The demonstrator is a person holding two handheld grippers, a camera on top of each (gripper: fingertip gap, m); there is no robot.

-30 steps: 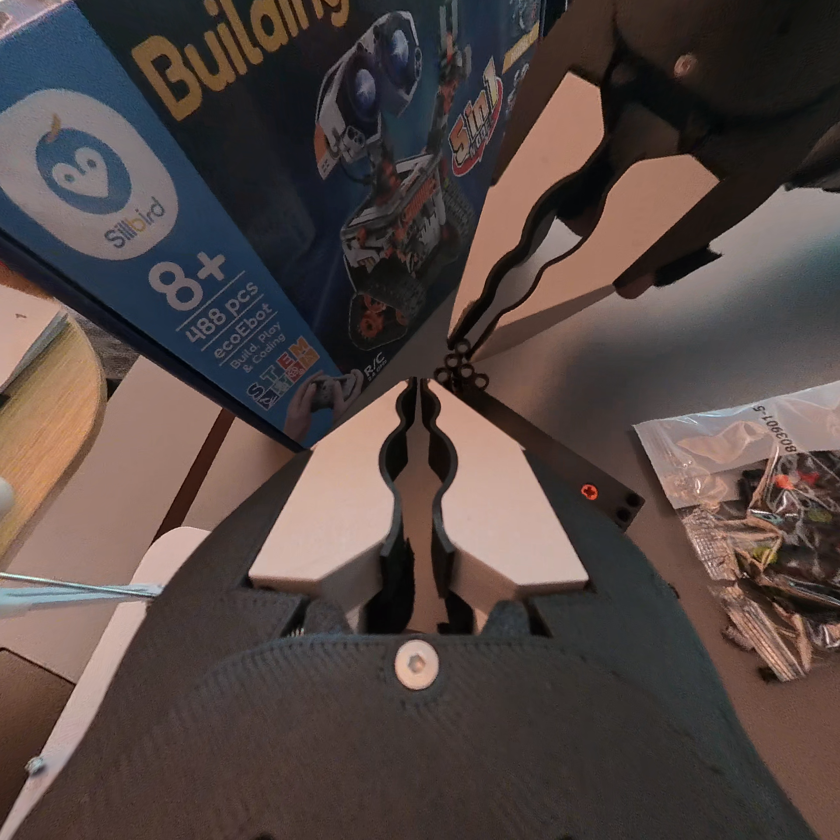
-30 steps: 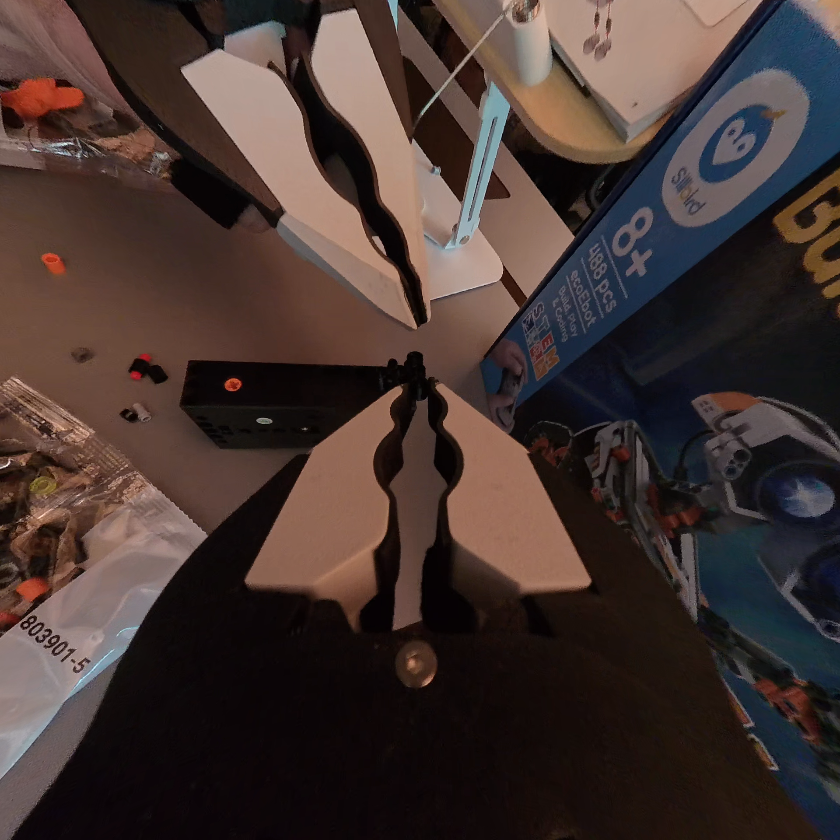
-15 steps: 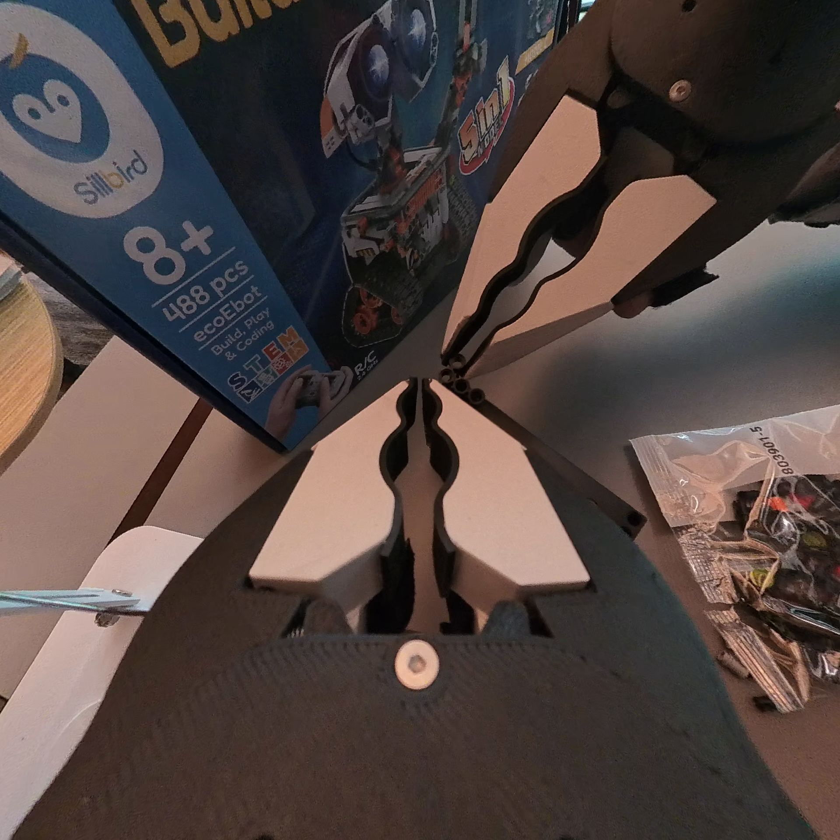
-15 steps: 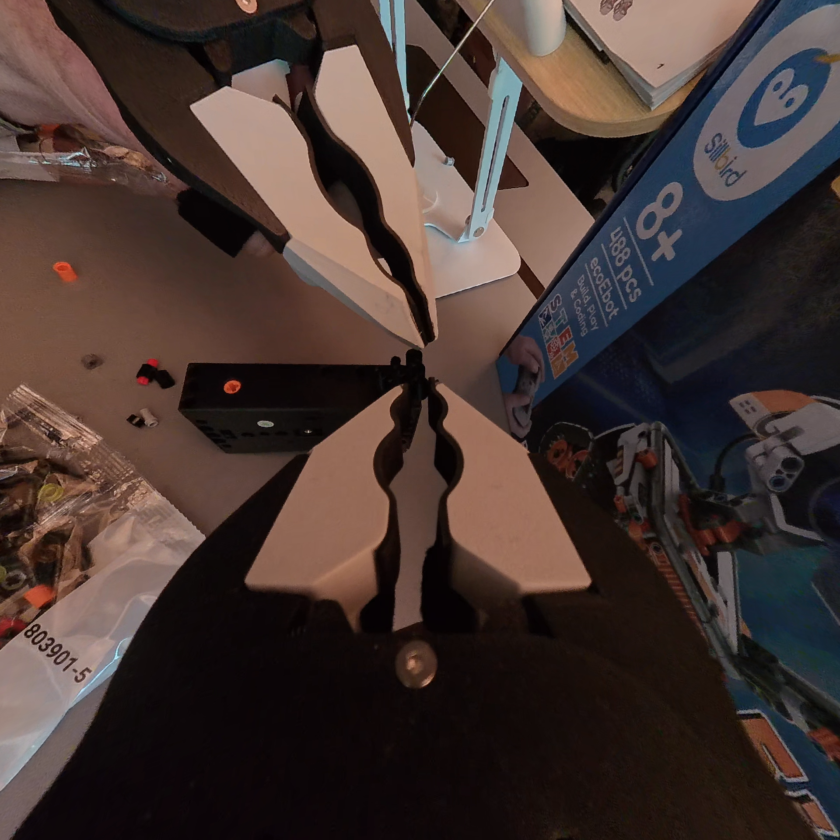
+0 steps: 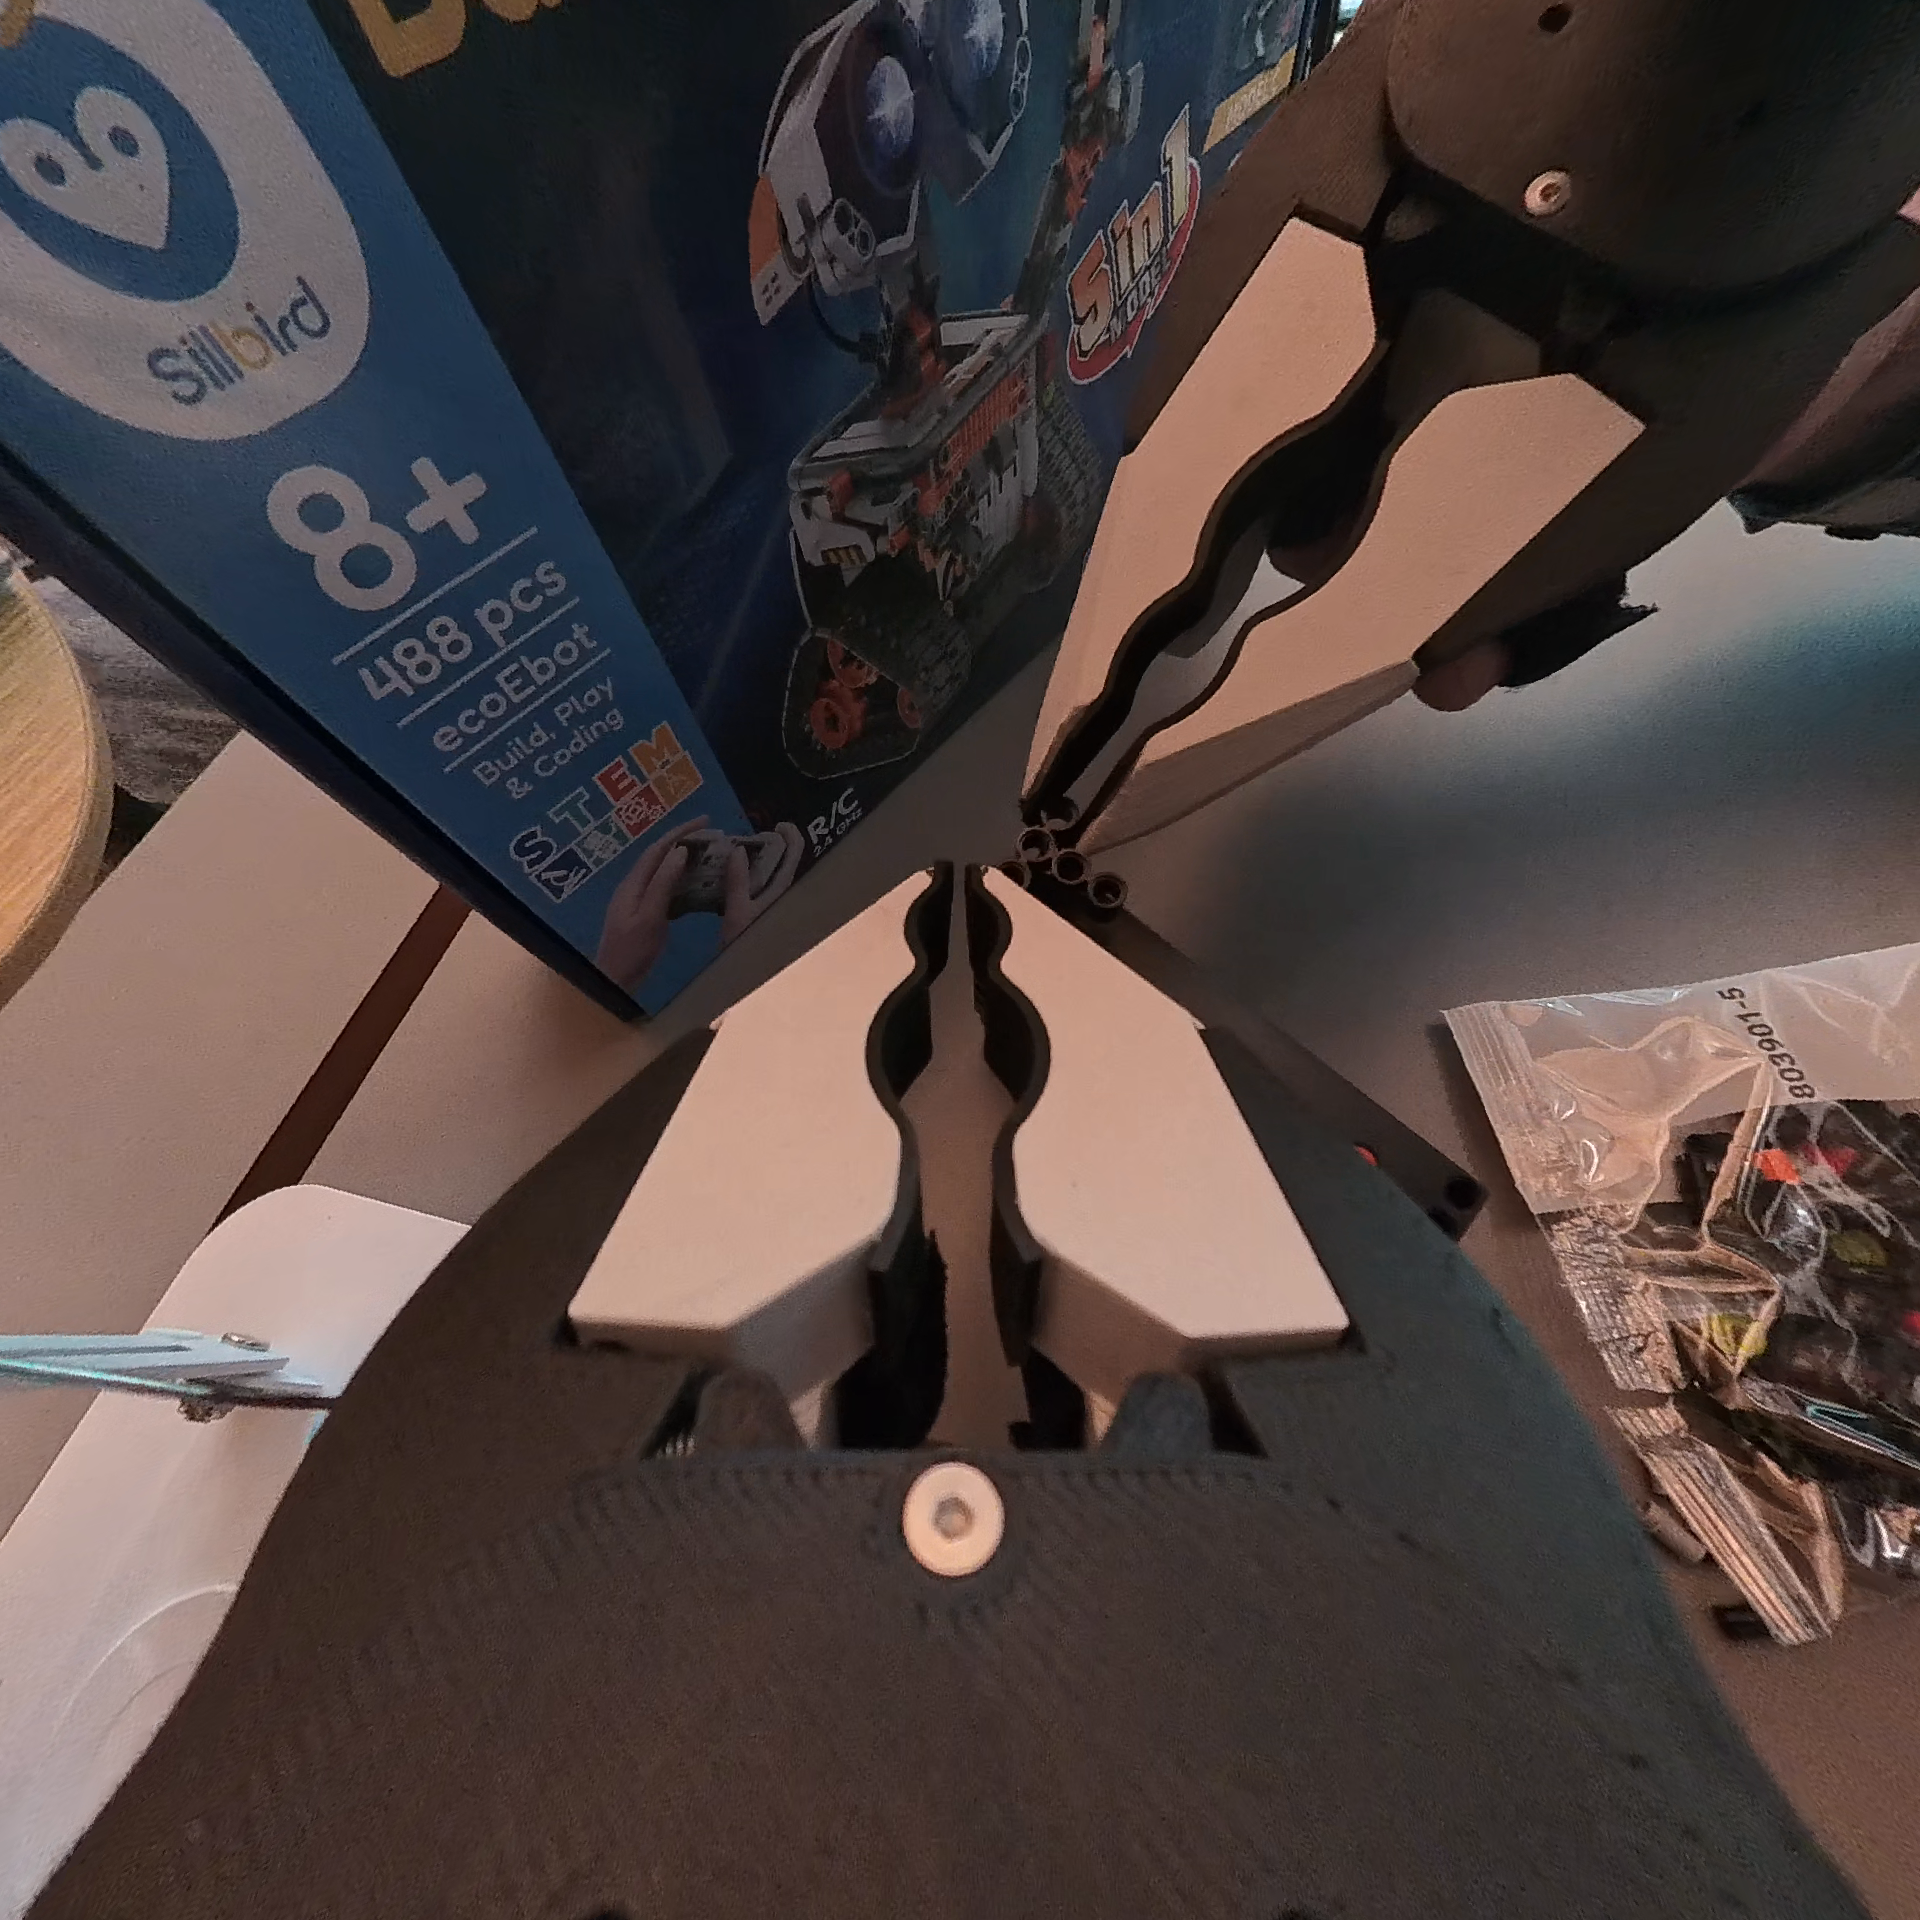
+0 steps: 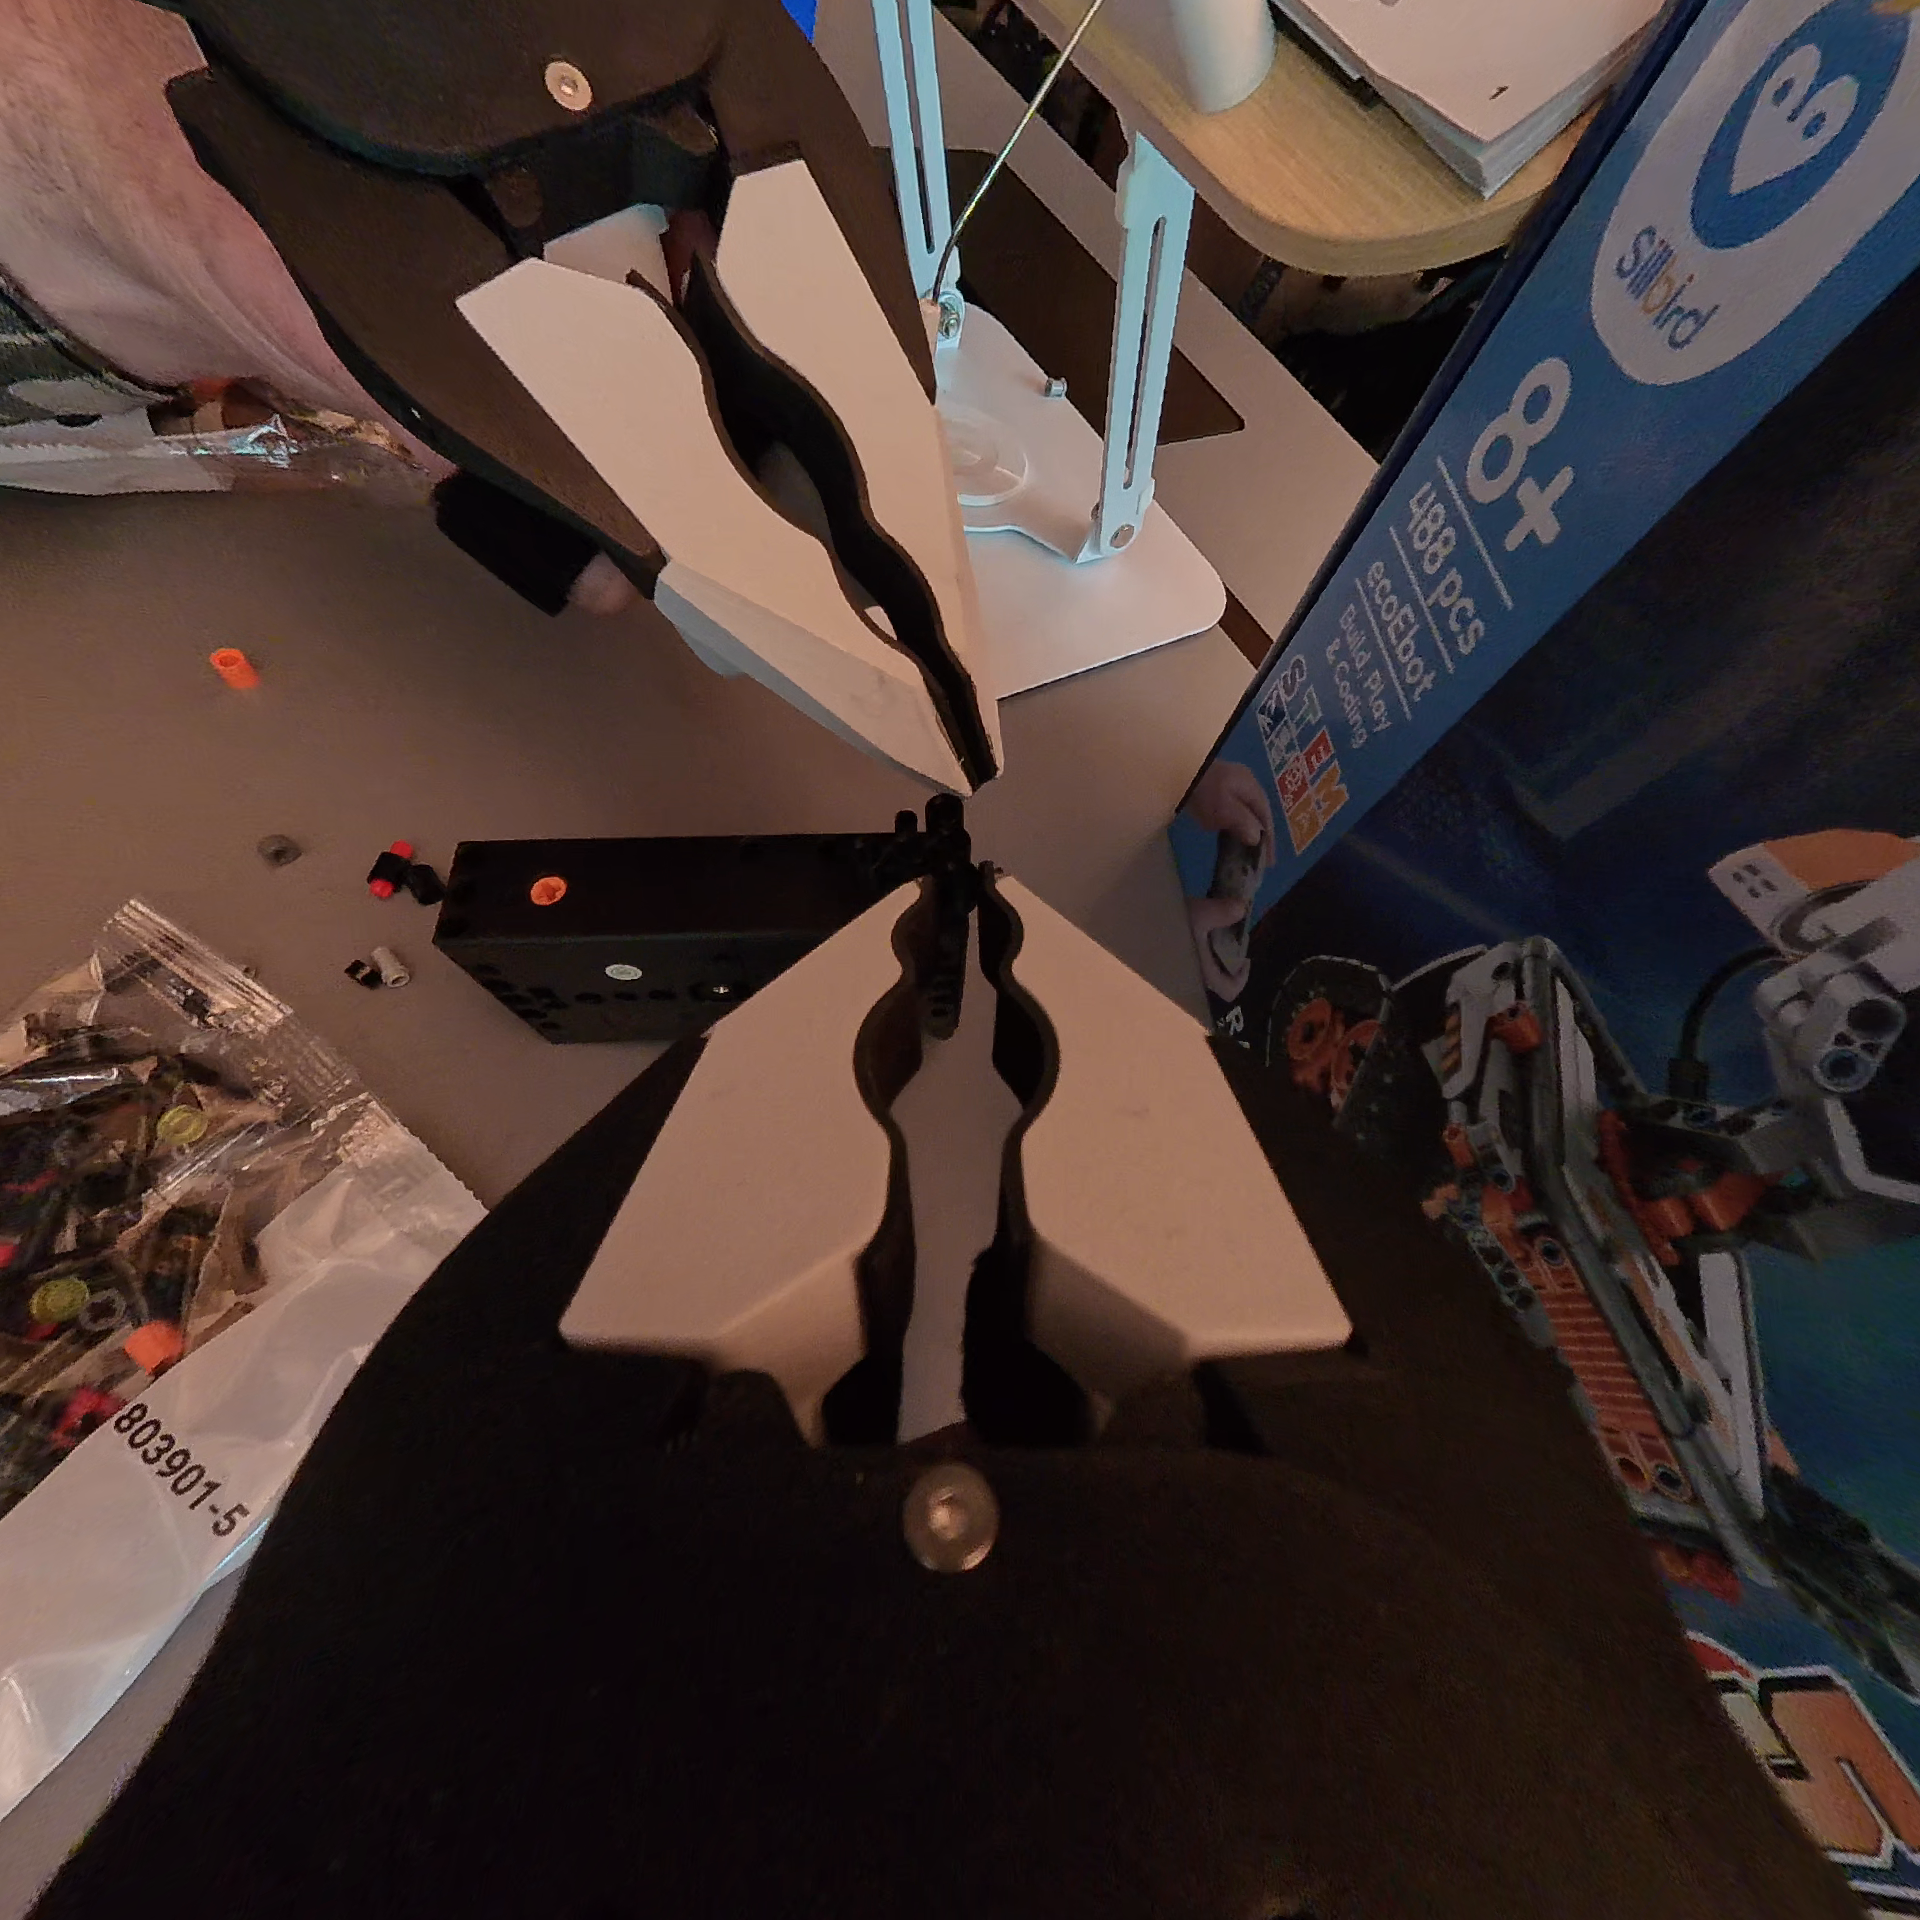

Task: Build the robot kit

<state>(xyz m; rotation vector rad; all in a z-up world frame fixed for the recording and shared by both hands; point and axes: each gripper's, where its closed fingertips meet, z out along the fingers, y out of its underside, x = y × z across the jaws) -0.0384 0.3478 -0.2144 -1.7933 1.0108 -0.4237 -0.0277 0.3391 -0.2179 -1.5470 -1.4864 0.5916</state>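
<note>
- Lower left of the right wrist view: a clear bag of small parts lies on the grey table, with loose bits near it.
- Centre: the right gripper has its jaws clamped on a small black holed piece at the right end of a black block.
- Just above: the left gripper, jaws together with nothing seen between them, is near that piece.
- Right: a blue box stands close by.

I count two grippers, left and right, one box, two bags, one black block.
</note>
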